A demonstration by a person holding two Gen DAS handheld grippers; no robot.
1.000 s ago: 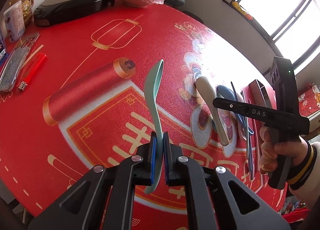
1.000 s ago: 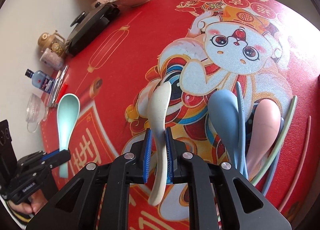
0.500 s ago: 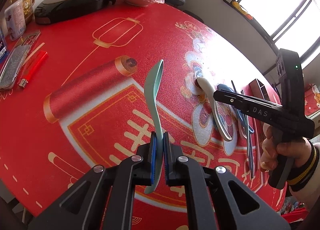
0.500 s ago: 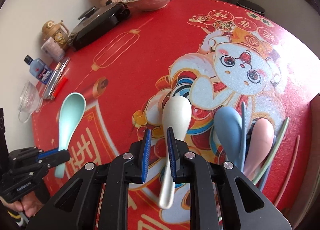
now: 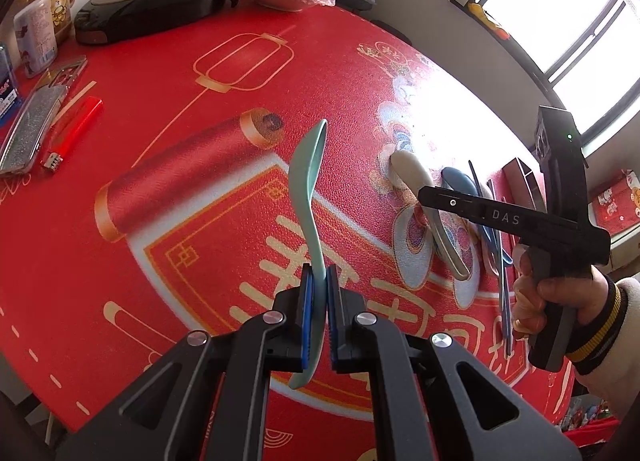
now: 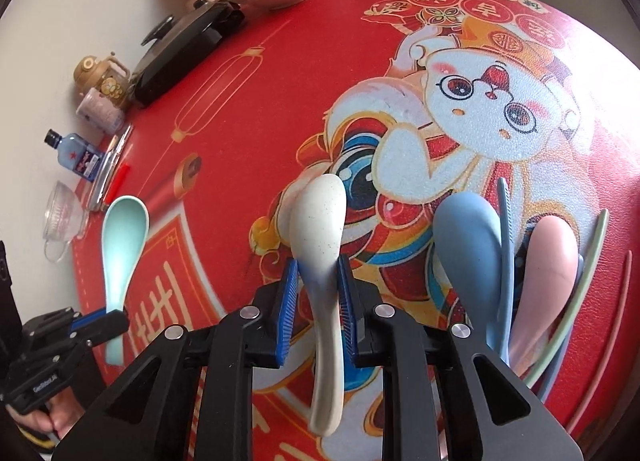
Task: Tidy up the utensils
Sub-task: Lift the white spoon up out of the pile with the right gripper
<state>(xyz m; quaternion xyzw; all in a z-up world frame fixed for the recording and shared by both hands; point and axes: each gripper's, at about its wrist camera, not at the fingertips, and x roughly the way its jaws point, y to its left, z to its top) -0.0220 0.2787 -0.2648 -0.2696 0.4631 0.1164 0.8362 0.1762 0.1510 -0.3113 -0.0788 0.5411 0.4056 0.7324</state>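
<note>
Left gripper (image 5: 316,317): fingers clamped on the mint spoon (image 5: 308,185), lifted at centre frame.
Right gripper (image 6: 318,297): fingers just closing round the white spoon (image 6: 320,229); contact unclear.
Counter (image 6: 260,109): other spoons lie lower right.
Advice: I'd close squarely on the neck before lifting.

We see a red tabletop (image 6: 280,73) printed with gold lanterns, a scroll and a cartoon rabbit in white, blue and gold. Mint-green spoon (image 5: 308,189) at 9 o'clock in the right wrist view, speckled cream spoon (image 6: 320,229) centre, blue spoon (image 6: 468,245) and pink spoon (image 6: 548,261) at 3 o'clock. Black lidded pan (image 5: 152,5), red lighter (image 5: 74,129).
</note>
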